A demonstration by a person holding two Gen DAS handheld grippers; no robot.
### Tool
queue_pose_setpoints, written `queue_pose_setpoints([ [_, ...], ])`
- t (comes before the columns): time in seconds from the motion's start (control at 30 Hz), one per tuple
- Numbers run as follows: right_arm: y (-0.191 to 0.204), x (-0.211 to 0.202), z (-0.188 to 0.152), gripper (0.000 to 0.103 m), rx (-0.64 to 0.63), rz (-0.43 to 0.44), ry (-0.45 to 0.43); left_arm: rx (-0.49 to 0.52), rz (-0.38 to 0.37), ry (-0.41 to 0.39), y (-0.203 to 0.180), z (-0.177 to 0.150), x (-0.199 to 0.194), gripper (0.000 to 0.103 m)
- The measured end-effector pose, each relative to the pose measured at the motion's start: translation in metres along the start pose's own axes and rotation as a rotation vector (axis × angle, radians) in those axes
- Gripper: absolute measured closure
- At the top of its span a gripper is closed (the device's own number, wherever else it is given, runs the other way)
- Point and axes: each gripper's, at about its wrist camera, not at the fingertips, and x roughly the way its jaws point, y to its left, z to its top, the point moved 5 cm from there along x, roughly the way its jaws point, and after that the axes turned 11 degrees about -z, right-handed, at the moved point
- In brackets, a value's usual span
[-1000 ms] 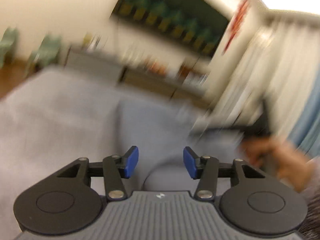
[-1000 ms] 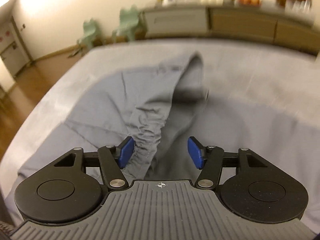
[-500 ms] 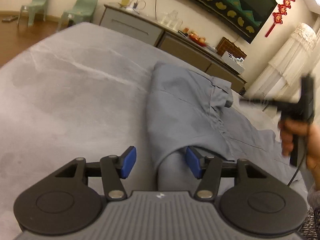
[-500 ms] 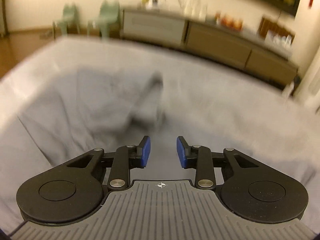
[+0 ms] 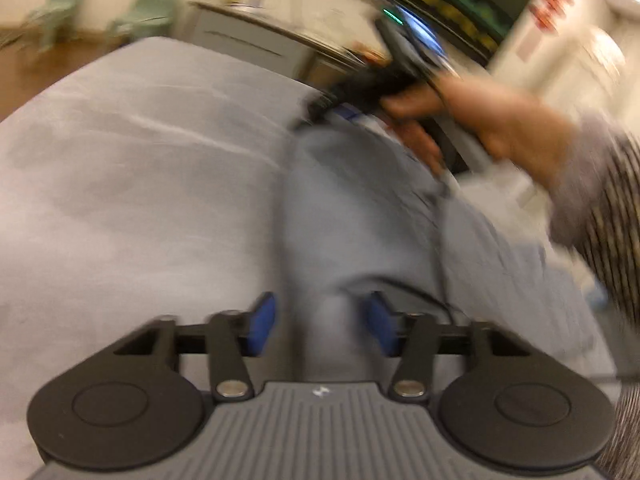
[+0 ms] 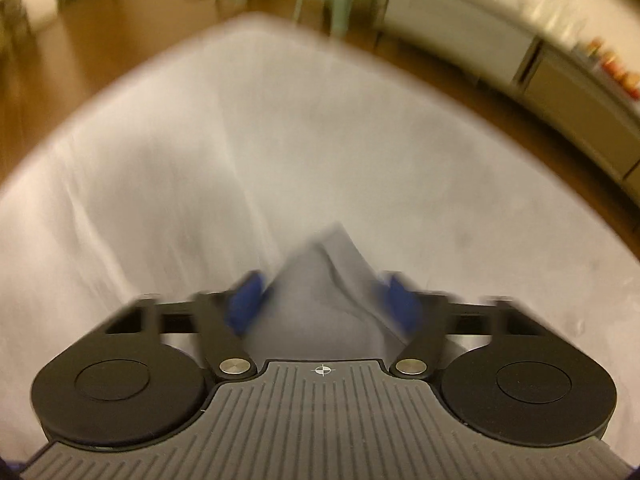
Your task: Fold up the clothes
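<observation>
Grey trousers [image 5: 360, 216] run lengthwise away from our left tongs [image 5: 320, 316], which straddle them agape, gripping nothing; our right tongs [image 6: 320, 300], also agape, straddle their far tip.

Garment [image 5: 360, 216] on bed [image 5: 140, 184], cabinet [image 5: 248, 40] behind, chairs [image 5: 148, 8] left of cabinet

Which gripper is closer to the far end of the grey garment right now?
Right. The right gripper has the garment's far end bunched between its fingers; the left gripper straddles the near end, across the bed.
</observation>
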Motion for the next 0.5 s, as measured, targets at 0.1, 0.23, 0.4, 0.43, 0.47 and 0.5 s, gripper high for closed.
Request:
queue_pose_setpoints([
  [0.1, -0.006, 0.028, 0.021, 0.089, -0.004, -0.012, -0.038, 0.118, 0.023, 0.021, -0.02, -0.007, 0.007, 0.067],
  [0.23, -0.018, 0.057, 0.047, 0.098, 0.013, -0.046, -0.099, 0.173, 0.018, 0.043, -0.034, -0.016, 0.011, 0.075],
  [0.4, -0.038, 0.039, 0.033, 0.097, 0.1, -0.024, -0.163, 0.184, 0.032, 0.064, -0.04, -0.024, 0.012, 0.082],
  [0.43, -0.043, 0.027, 0.026, 0.096, 0.122, -0.014, -0.181, 0.176, 0.033, 0.061, -0.04, -0.023, 0.01, 0.081],
  [0.47, -0.047, 0.015, 0.02, 0.092, 0.145, -0.004, -0.199, 0.171, 0.01, 0.056, -0.041, -0.023, 0.005, 0.081],
  [0.5, -0.052, 0.003, 0.013, 0.085, 0.167, 0.007, -0.218, 0.166, -0.012, 0.05, -0.043, -0.022, 0.001, 0.08],
])
